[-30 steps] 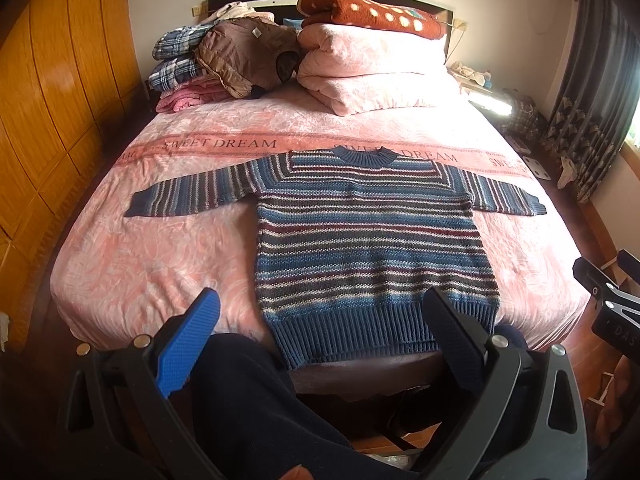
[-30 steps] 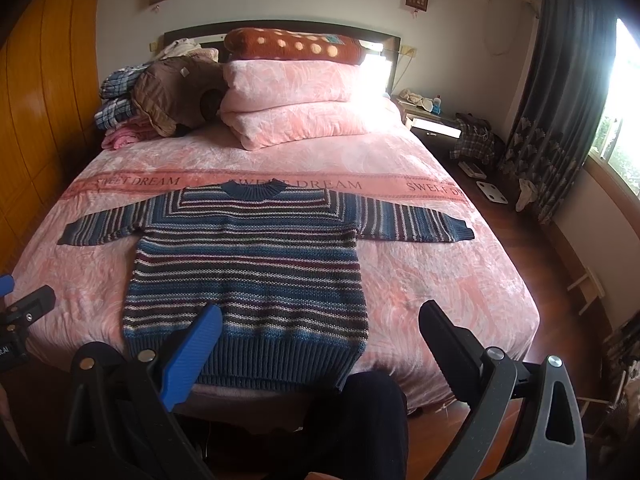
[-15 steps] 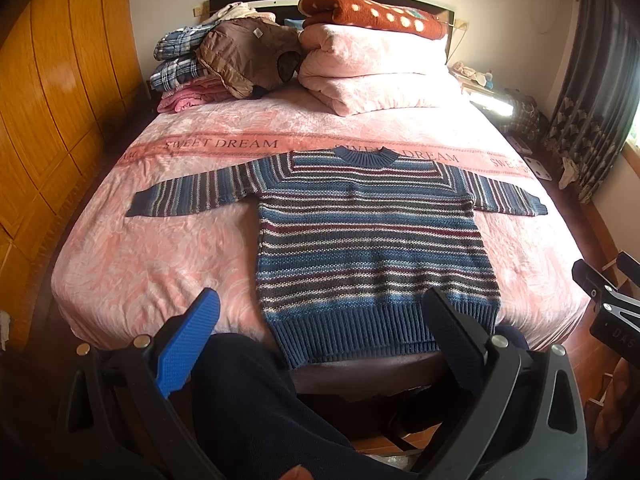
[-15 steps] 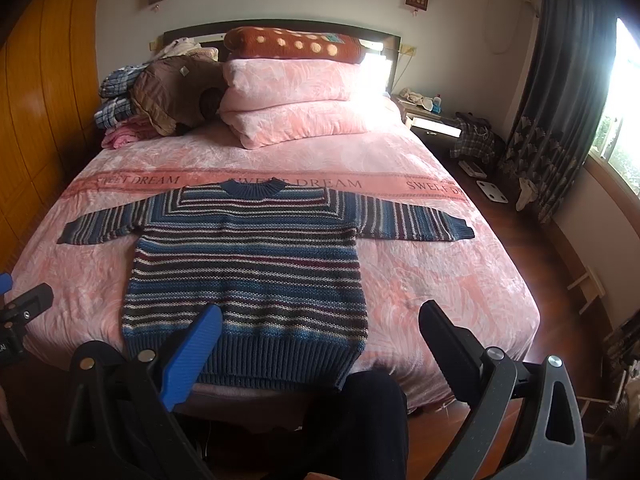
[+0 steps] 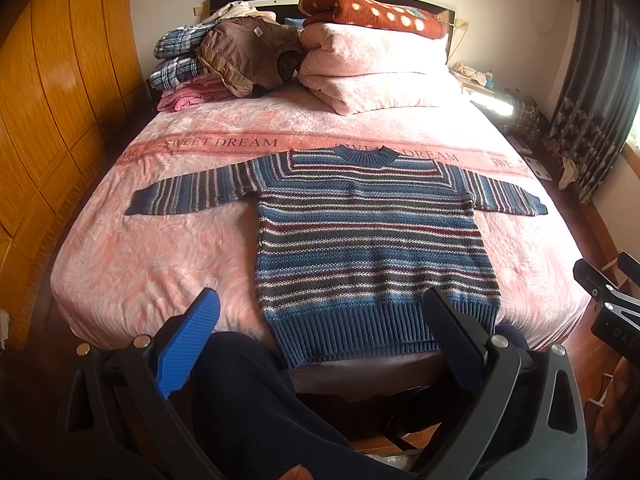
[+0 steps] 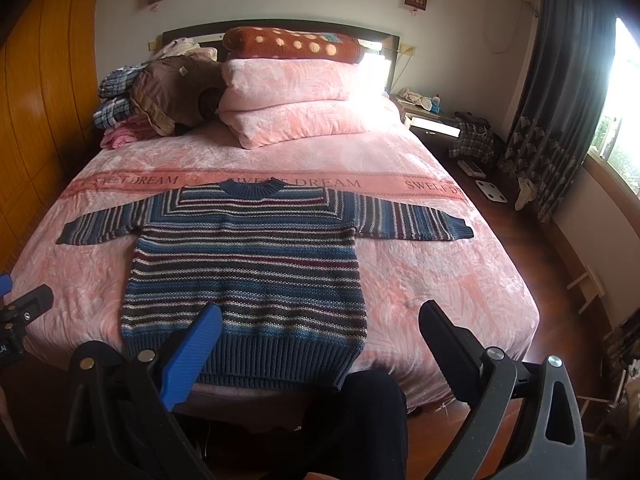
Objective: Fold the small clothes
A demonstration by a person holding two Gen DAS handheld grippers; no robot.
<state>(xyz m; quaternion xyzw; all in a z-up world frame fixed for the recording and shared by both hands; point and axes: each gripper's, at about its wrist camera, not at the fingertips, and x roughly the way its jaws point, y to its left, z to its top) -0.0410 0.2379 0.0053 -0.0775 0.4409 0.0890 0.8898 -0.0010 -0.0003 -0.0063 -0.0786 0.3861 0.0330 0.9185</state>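
A blue striped knit sweater (image 5: 368, 240) (image 6: 248, 268) lies flat on the pink bedspread (image 5: 160, 248) (image 6: 432, 280), sleeves spread to both sides, hem at the near edge of the bed. My left gripper (image 5: 320, 312) is open, held back from the bed in front of the hem, with nothing between its fingers. My right gripper (image 6: 320, 320) is open too, hovering short of the hem's right corner and holding nothing. A person's dark trouser legs (image 5: 256, 408) (image 6: 360, 420) show below both grippers.
Stacked pink pillows (image 5: 372, 72) with a red dotted blanket (image 5: 372, 12), and a pile of clothes (image 5: 224, 60), sit at the headboard. Wooden wardrobe doors (image 5: 48, 120) line the left side. A nightstand (image 6: 432, 120), curtain (image 6: 560, 100) and scale (image 6: 491, 191) are on the right.
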